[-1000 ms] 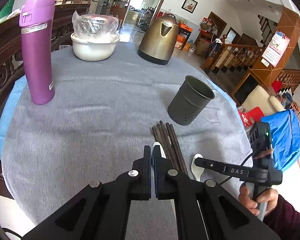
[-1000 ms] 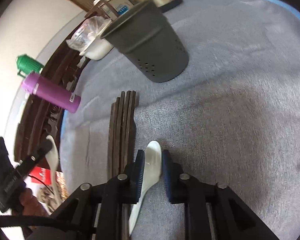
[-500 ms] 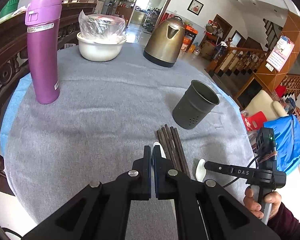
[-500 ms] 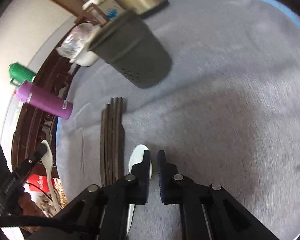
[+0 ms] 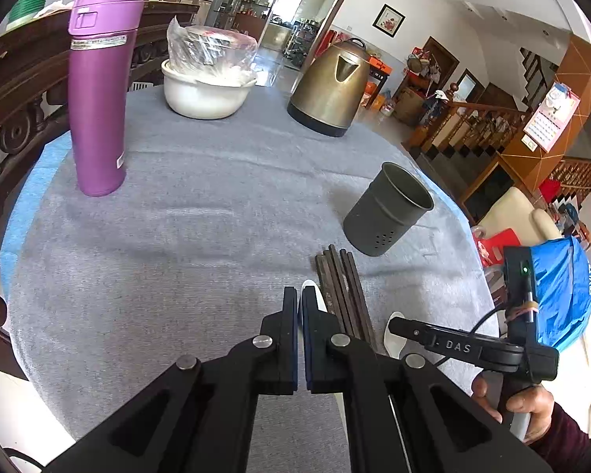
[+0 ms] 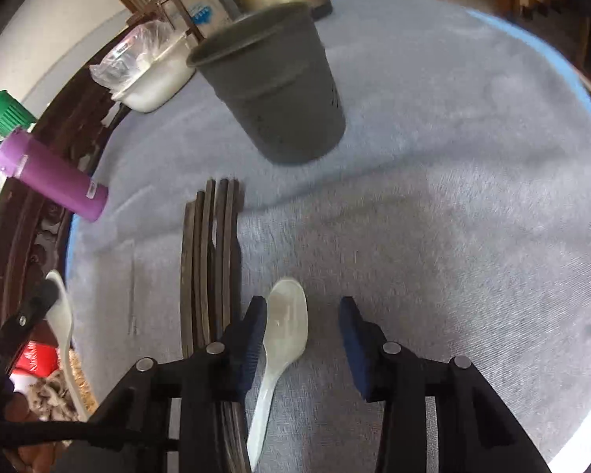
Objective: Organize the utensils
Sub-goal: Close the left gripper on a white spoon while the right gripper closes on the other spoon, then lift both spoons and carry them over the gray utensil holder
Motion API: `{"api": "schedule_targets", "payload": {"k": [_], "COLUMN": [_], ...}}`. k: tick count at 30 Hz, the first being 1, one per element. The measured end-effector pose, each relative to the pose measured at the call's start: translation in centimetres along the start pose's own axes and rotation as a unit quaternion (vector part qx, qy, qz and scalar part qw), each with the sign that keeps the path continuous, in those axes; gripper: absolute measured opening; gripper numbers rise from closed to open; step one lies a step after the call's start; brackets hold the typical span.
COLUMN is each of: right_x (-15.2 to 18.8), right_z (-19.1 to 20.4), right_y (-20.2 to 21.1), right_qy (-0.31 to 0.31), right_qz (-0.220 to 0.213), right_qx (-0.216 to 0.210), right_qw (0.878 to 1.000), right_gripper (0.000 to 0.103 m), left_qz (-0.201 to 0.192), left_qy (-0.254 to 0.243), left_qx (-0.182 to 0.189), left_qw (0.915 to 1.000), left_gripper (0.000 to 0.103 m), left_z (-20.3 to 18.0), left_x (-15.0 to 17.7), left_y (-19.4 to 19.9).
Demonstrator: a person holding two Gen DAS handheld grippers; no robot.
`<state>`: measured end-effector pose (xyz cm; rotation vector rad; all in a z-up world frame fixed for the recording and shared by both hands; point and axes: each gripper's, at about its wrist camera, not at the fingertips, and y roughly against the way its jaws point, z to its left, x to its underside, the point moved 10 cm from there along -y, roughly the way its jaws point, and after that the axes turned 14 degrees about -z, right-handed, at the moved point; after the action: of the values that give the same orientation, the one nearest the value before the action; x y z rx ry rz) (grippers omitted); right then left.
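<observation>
My left gripper (image 5: 299, 291) is shut on a white spoon (image 5: 310, 288), whose tip peeks out past the jaws; from the right wrist view this spoon (image 6: 61, 315) hangs beyond the table's edge. My right gripper (image 6: 301, 303) hovers over a second white spoon (image 6: 285, 327) that lies on the grey cloth. Its jaws are opening, with the spoon between them close to the left pad and not pressed. Several dark brown chopsticks (image 6: 210, 260) lie side by side just left of it. The grey perforated utensil holder (image 5: 388, 213) stands upright beyond them.
A purple flask (image 5: 96, 98) stands at the left, a white bowl (image 5: 205, 94) covered in plastic wrap and a brass-coloured kettle (image 5: 331, 86) at the far side. The round table's edge (image 5: 480, 295) runs close on the right. A hand (image 5: 528, 406) holds the right gripper.
The right jaws, narrow around the spoon before, now stand well apart with the spoon lying between them. The left gripper stays shut on its spoon.
</observation>
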<state>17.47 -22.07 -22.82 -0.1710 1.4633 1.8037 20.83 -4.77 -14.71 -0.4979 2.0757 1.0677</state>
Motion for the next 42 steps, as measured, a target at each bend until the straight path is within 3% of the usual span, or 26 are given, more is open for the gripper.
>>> {"api": "schedule_targets", "payload": {"k": [6, 10, 14, 25, 28, 31, 36, 42], "right_x": [0.1, -0.1, 0.0, -3.6, -6.4, -10.5, -18.9, -24.7], "right_z": [1.1, 1.2, 0.7, -3.9, -4.2, -3.9, -3.0, -1.2], "right_y": [-0.2, -0.1, 0.4, 3.9, 5.2, 7.5, 11.7, 12.6], "right_qy": [0.032, 0.066, 0.059, -0.011, -0.035, -0.057, -0.057, -0.05], "right_qz": [0.019, 0.013, 0.019, -0.038, -0.084, -0.153, -0.301, -0.418], "right_qx": [0.043, 0.075, 0.05, -0.034, -0.063, -0.094, -0.096, -0.072], "right_qw": [0.998, 0.995, 0.997, 0.999, 0.994, 0.982, 0.947, 0.904], "right_gripper": [0.042, 0.02, 0.009, 0.009, 0.009, 0.009, 0.009, 0.009], "left_qz": [-0.004, -0.005, -0.006, 0.002, -0.008, -0.043, -0.117, -0.189], "left_qy": [-0.009, -0.012, -0.017, -0.023, -0.025, -0.042, -0.08, -0.111], "left_qx": [-0.004, -0.006, -0.01, -0.01, -0.008, -0.004, 0.001, 0.004], "left_qw": [0.9999, 0.9999, 0.9998, 0.9997, 0.9996, 0.9982, 0.9899, 0.9756], "left_gripper": [0.002, 0.002, 0.002, 0.002, 0.002, 0.002, 0.002, 0.002], "left_z": [0.0, 0.0, 0.0, -1.4, -2.4, -4.4, -8.7, -12.4], "left_x": [0.1, 0.0, -0.2, -1.5, -3.5, -7.1, -13.6, -18.7], "left_y": [0.2, 0.2, 0.3, -1.0, -1.6, -2.1, -4.0, -7.8]}}
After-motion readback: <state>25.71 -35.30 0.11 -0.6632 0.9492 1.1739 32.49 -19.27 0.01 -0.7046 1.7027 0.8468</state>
